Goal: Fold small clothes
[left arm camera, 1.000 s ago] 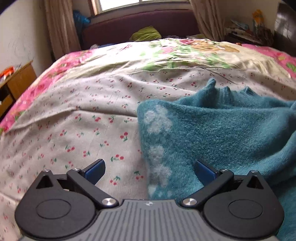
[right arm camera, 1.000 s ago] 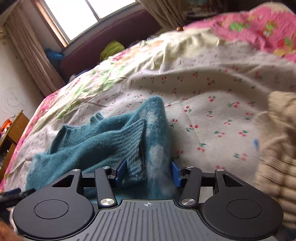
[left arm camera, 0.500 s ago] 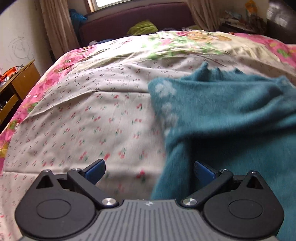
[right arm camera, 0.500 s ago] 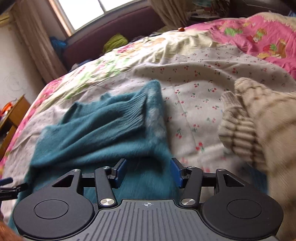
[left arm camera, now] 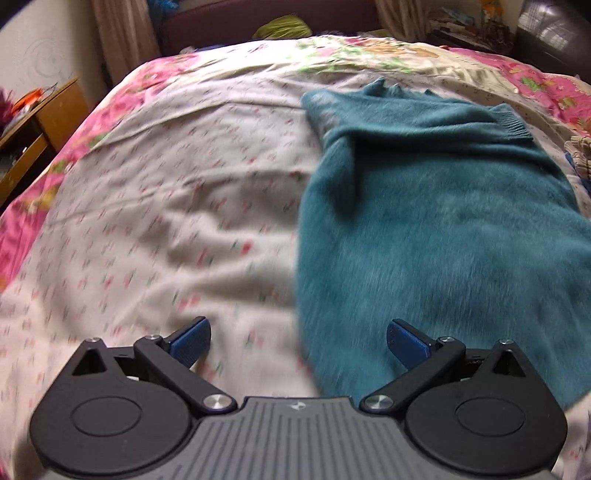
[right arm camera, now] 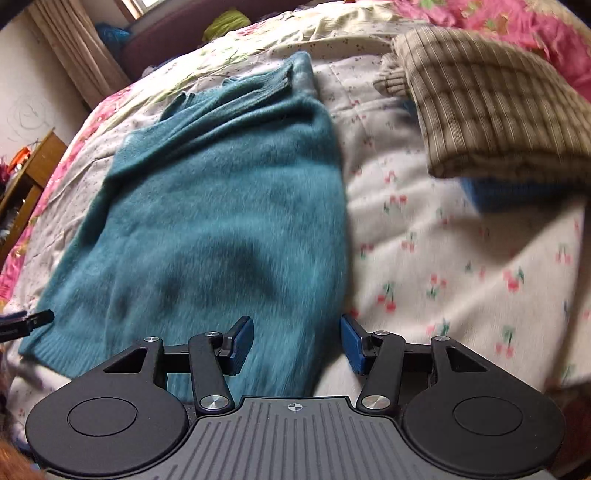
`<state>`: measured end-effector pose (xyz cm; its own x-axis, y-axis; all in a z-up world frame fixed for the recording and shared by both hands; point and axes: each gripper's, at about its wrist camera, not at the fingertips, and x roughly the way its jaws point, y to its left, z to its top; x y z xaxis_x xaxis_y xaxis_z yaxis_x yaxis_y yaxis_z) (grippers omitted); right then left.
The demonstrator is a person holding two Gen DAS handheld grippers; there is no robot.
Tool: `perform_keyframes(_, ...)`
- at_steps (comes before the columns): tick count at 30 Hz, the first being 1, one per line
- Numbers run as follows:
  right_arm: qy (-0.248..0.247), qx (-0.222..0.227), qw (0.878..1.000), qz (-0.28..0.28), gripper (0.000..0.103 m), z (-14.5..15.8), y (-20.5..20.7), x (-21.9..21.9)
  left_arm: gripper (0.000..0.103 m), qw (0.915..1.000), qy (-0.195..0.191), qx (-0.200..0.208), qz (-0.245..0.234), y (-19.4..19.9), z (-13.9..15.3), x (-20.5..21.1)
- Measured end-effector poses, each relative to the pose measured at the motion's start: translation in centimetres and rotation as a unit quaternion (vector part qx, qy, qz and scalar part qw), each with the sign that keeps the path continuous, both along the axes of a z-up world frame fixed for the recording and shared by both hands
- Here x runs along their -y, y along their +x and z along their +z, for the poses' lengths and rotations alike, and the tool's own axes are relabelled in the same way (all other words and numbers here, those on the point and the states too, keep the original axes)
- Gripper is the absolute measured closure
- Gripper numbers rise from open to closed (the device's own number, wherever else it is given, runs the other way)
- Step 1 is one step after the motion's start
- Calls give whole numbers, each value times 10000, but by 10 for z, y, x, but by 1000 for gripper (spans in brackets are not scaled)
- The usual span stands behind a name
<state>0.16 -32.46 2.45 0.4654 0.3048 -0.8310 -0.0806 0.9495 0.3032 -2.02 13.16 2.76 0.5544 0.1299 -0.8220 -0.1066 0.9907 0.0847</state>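
A fuzzy teal sweater [left arm camera: 424,206] lies flat on the cherry-print bedsheet [left arm camera: 166,206], sleeves folded across its upper part. It also shows in the right wrist view [right arm camera: 221,206]. My left gripper [left arm camera: 297,341] is open and empty above the sweater's near left edge. My right gripper [right arm camera: 296,339] is open and empty above the sweater's near right edge. The left gripper's tip [right arm camera: 33,319] shows at the far left of the right wrist view.
A folded beige striped garment [right arm camera: 491,107] lies on a blue one [right arm camera: 491,192] to the right of the sweater. A wooden nightstand [left arm camera: 33,129] stands left of the bed. A dark headboard [left arm camera: 236,22] and a green bundle [left arm camera: 282,27] are at the far end.
Both grippers have pulled back and up from the sweater. The right gripper, shut on the sweater's fold one second ago, has let go. The sweater now lies flat.
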Motion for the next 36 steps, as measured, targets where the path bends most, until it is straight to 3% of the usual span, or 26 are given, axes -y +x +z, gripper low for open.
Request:
perform_keyframes(8, 385, -62, 9992, -15, 51, -5, -3, -2, 0, 9994, -347, 74, 18, -23, 8, -2)
perform_keyframes(10, 427, -50, 9991, 4, 53, -6, -4, -2, 6, 9991, -403, 93, 77, -22, 8, -3)
perform_keyframes(12, 473, -68, 9989, 16, 56, -7, -6, 0, 22, 9987, -490, 108, 70, -20, 10, -3)
perform_keyframes(15, 559, -86, 9984, -41, 59, -7, -6, 4, 36, 9980, -616, 57, -108, -20, 13, 3)
perform_keyframes(16, 574, -84, 9983, -40, 59, -8, -6, 4, 37, 9981, -601, 48, -161, -20, 14, 5)
perform_keyframes(22, 776, -131, 9969, -62, 59, -8, -7, 5, 37, 9967, -763, -264, -79, -10, 1, 4)
perform_keyframes(24, 833, -144, 9964, -87, 59, -10, -7, 7, 32, 9958, -834, -367, -69, -6, 0, 5)
perform_keyframes(30, 955, -219, 9951, -104, 60, -18, -1, 6, 28, 9918, -1181, -372, -316, -5, 6, 13)
perform_keyframes(32, 1057, -195, 9942, -100, 71, -17, -2, 7, 29, 9906, -1208, -602, -229, 1, -8, 10)
perform_keyframes(33, 1192, -235, 9925, -137, 84, -18, -3, 10, 29, 9902, -1244, -597, -220, 2, -9, 9)
perform_keyframes(34, 1376, -304, 9898, -217, 87, -20, -2, 13, 29, 9899, -1265, -615, -191, 3, -8, 9)
perform_keyframes(35, 1552, -344, 9869, -294, 89, -21, -2, 16, 34, 9900, -1251, -622, -199, 4, -5, 10)
perform_keyframes(36, 1733, -366, 9835, -378, 90, -23, -1, 19, 47, 9897, -1266, -614, -252, 3, -2, 11)
